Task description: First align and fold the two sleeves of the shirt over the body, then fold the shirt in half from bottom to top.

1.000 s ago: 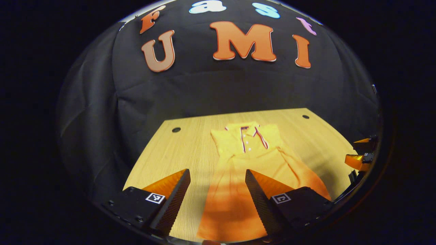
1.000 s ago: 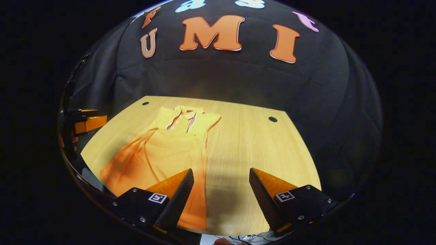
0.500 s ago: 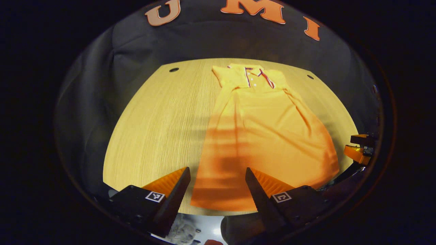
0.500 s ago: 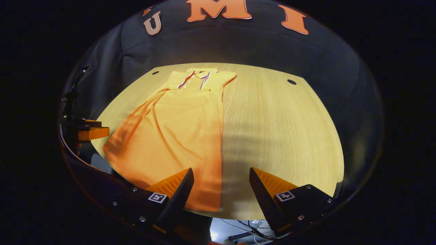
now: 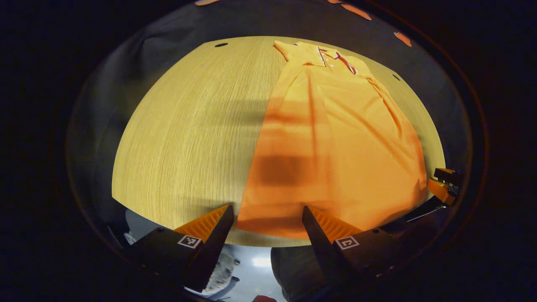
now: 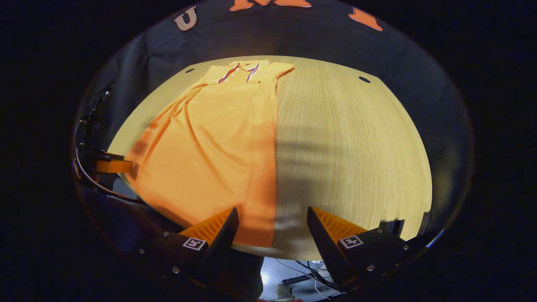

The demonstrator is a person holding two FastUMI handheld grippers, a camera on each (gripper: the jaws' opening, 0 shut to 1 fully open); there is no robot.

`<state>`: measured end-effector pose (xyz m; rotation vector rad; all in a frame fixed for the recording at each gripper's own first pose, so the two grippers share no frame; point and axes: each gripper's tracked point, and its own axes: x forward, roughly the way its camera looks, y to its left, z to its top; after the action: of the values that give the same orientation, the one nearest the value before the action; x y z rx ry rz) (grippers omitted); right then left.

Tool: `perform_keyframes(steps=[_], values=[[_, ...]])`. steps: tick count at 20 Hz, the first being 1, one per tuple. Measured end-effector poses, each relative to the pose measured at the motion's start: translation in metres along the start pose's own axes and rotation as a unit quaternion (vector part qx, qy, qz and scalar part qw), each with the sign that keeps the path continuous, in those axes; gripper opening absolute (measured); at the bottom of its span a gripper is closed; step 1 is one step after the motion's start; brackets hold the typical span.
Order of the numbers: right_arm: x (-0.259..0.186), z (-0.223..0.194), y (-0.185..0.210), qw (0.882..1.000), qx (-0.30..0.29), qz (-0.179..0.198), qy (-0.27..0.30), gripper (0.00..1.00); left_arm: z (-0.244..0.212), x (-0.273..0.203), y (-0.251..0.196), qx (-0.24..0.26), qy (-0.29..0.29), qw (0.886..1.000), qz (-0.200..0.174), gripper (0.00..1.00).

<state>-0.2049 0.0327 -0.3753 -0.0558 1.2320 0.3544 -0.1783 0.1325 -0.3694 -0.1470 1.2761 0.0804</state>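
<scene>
— Where's the shirt (image 5: 335, 138)?
— Flat on the wooden table (image 5: 188, 126), collar at the far end, hem at the near edge.
— And the grippers?
— Left gripper (image 5: 267, 218) and right gripper (image 6: 272, 220) both spread wide above the hem, grasping nothing.

The bench (image 5: 184, 126) is lying bare along its left side, giving open wood from the near edge to the far corner hole (image 5: 221, 44). The orange shirt (image 5: 335, 147) is covering the middle strip. The right side (image 6: 356, 147) is also lying open. The left hand-held gripper (image 5: 267, 220) and right hand-held gripper (image 6: 272, 222) are hovering, fingers apart, over the near edge.
</scene>
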Motion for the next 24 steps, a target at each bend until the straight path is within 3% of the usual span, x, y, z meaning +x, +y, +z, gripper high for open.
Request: perform_keyframes(steps=[8, 11, 12, 13, 14, 15, 16, 17, 19, 21, 22, 24], values=[[0.012, -0.026, 0.012, 0.998, -0.024, 0.0, 0.061, 0.96, 0.004, 0.005, 0.005, 0.04, 0.038, 0.998, 0.011, 0.98], [0.015, -0.017, 0.017, 0.998, -0.017, 0.001, 0.054, 0.89, 0.008, 0.004, 0.001, 0.055, 0.042, 0.998, 0.006, 0.96], [0.016, -0.019, 0.018, 0.998, -0.023, 0.003, 0.066, 0.88, 0.008, 0.005, -0.002, 0.058, 0.046, 0.997, 0.004, 0.78], [0.016, -0.018, 0.023, 0.997, -0.027, 0.008, 0.073, 0.72, 0.005, 0.007, -0.005, 0.069, 0.053, 0.996, 0.0, 0.71], [0.016, -0.017, 0.026, 0.996, -0.023, 0.008, 0.081, 0.71, 0.007, 0.007, -0.009, 0.071, 0.057, 0.996, -0.004, 0.52], [0.017, -0.015, 0.027, 0.997, -0.004, 0.005, 0.083, 0.51, 0.008, 0.008, -0.011, 0.065, 0.059, 0.996, -0.005, 0.36], [0.017, -0.013, 0.03, 0.996, 0.015, 0.004, 0.089, 0.31, 0.008, 0.007, -0.013, 0.066, 0.069, 0.995, -0.005, 0.11], [0.019, -0.013, 0.034, 0.995, 0.028, 0.009, 0.094, 0.16, 0.009, 0.008, -0.013, 0.074, 0.072, 0.995, -0.009, 0.11], [0.019, -0.014, 0.045, 0.991, 0.066, 0.037, 0.111, 0.07, 0.007, 0.007, -0.019, 0.068, 0.079, 0.994, -0.029, 0.11], [0.021, -0.014, 0.048, 0.987, 0.098, 0.044, 0.119, 0.03, 0.009, 0.006, -0.022, 0.05, 0.079, 0.995, -0.042, 0.11], [0.019, -0.014, 0.05, 0.985, 0.108, 0.049, 0.125, 0.02, 0.008, 0.01, -0.023, 0.036, 0.08, 0.995, -0.049, 0.01], [0.018, -0.007, 0.05, 0.983, 0.134, 0.044, 0.118, 0.01, 0.014, 0.003, -0.026, 0.041, 0.087, 0.994, -0.06, 0.01]])
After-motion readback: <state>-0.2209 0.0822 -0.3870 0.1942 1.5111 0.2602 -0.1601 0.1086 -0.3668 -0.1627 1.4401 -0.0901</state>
